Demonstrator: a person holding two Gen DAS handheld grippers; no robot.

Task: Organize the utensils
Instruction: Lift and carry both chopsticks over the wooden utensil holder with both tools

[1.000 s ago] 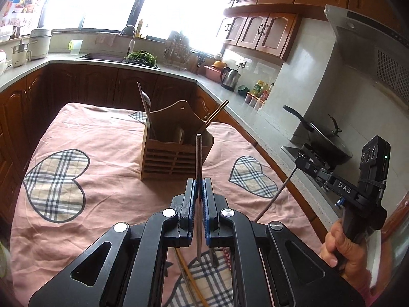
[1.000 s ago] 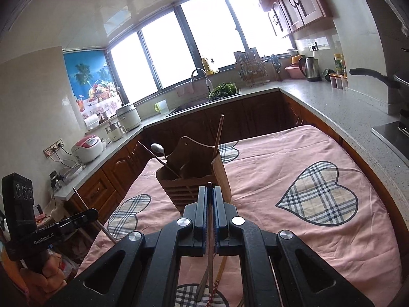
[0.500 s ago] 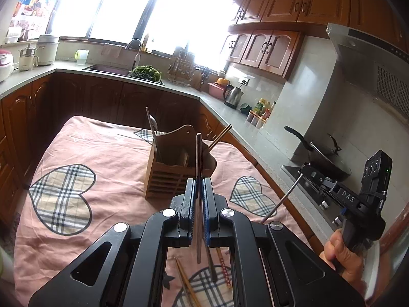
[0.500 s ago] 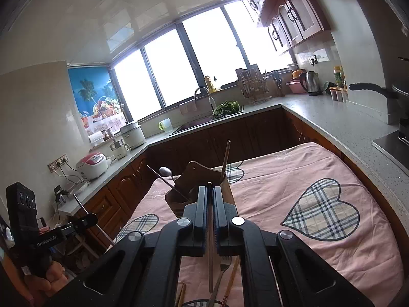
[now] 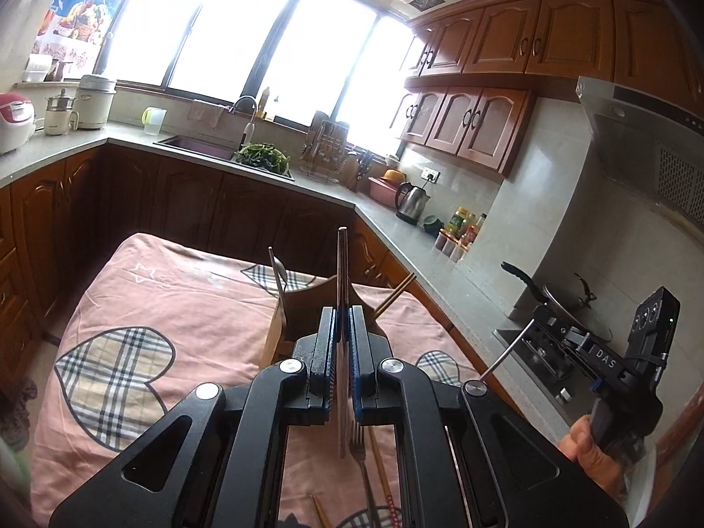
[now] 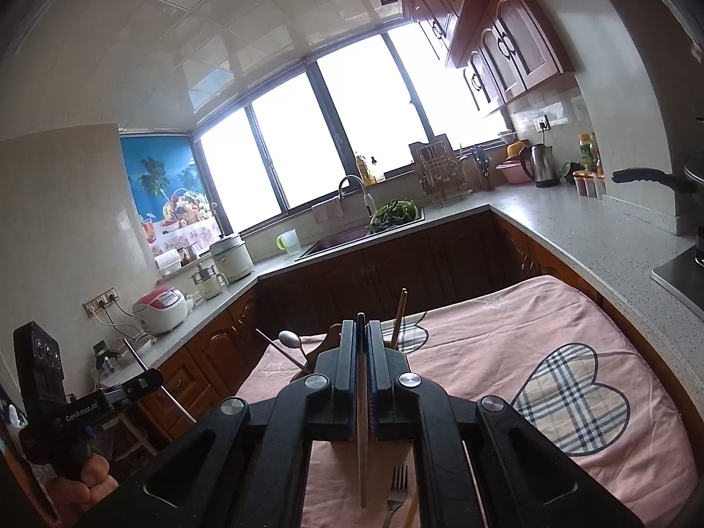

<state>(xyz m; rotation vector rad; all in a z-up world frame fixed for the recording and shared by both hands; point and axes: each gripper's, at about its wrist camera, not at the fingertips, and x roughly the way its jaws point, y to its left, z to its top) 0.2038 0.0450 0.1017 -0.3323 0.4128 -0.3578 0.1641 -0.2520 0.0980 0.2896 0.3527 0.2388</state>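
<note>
My left gripper (image 5: 342, 319) is shut on a thin metal chopstick (image 5: 342, 264) that points up and forward. My right gripper (image 6: 361, 330) is shut on another thin metal chopstick (image 6: 361, 440). A wooden utensil holder (image 5: 308, 308) stands on the pink tablecloth, mostly hidden behind each gripper; it also shows in the right wrist view (image 6: 328, 343). A spoon (image 6: 290, 339) and a wooden chopstick (image 6: 399, 317) stick out of it. A fork (image 5: 358, 453) and wooden chopsticks (image 5: 383, 475) lie on the cloth below the grippers. The fork shows in the right wrist view (image 6: 396, 490) too.
The table has a pink cloth with plaid hearts (image 5: 114, 369). Kitchen counters run around it, with a sink (image 5: 198, 149), a kettle (image 5: 411, 202) and a pan on the stove (image 5: 567, 299). The other gripper shows at each view's edge (image 5: 616, 365) (image 6: 57, 409).
Both grippers have risen and tilted upward with their chopsticks. The holder has dropped lower in both views and is now mostly hidden behind the fingers.
</note>
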